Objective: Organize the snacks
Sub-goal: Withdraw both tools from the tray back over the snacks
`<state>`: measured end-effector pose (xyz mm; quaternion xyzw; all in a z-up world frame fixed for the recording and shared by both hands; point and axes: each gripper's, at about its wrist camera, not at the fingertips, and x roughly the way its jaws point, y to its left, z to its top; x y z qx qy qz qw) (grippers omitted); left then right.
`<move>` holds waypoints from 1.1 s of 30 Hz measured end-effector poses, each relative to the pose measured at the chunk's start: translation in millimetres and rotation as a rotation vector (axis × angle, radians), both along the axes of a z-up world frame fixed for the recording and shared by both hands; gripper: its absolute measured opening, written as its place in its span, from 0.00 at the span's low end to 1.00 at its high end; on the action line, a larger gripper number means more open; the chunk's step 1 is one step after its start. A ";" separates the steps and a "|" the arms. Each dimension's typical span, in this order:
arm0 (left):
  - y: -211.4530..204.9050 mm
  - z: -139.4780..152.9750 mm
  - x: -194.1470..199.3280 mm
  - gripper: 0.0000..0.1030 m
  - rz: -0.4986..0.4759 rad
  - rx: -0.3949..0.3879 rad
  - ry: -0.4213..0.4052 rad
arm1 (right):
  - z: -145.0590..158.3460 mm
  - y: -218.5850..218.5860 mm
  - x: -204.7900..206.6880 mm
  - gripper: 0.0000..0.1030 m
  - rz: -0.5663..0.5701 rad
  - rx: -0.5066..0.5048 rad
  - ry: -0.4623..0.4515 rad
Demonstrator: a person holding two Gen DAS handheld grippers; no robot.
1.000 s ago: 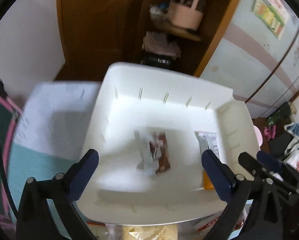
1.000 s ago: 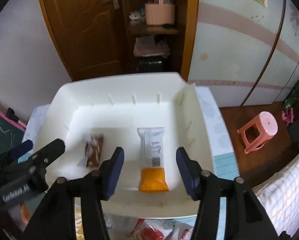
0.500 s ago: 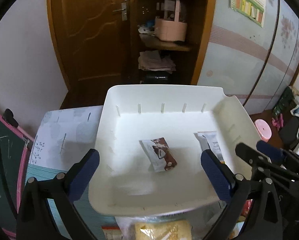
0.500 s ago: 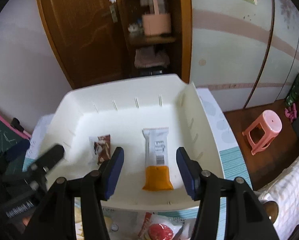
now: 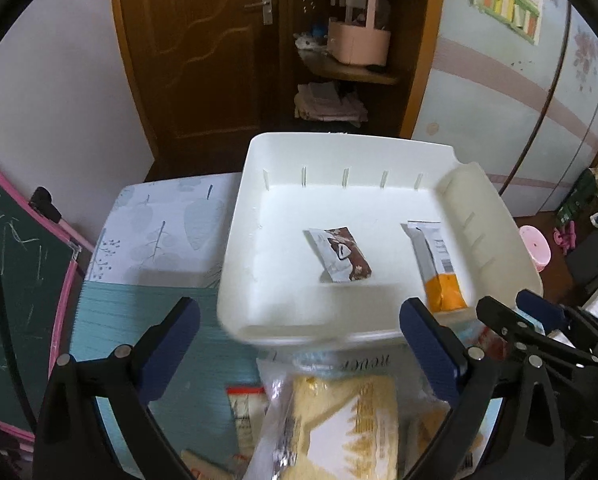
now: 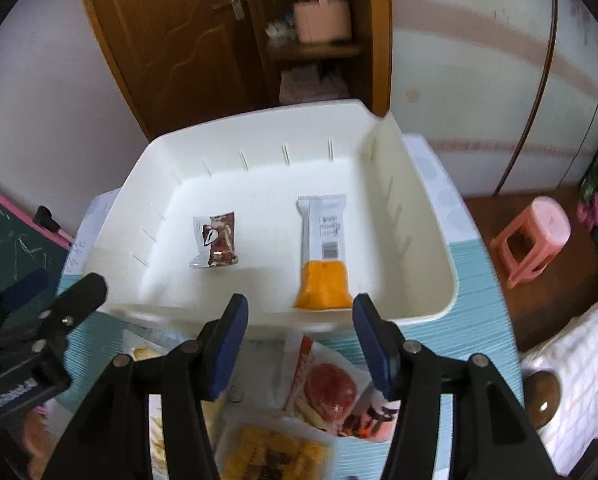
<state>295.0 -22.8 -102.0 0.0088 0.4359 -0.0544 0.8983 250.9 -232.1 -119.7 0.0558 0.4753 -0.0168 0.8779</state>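
Both grippers had drawn back from the white bin (image 5: 235,264) toward the loose snack packets in front of it.

Left gripper (image 5: 299,346) stood wide and empty over a yellow packet (image 5: 339,424); right gripper (image 6: 297,340), narrower, held nothing above a red-print packet (image 6: 331,388). A brown packet (image 6: 217,240) and an orange bar (image 6: 325,256) already lay inside. Best to straddle one packet squarely before closing.

Soft, dim daylight leaves the brown wooden door (image 5: 203,56) at twelve o'clock murky while the glossy white plastic bin (image 5: 259,240) glares palely, its near rim smeared by motion blur at six o'clock, and fisheye bending curves every edge into black corners, the right view blurrier overall.
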 end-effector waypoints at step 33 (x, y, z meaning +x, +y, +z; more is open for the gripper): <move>48.8 73.7 -213.8 0.97 -0.024 -0.080 -0.158 | 98.0 37.0 -215.3 0.70 0.150 -0.002 -0.286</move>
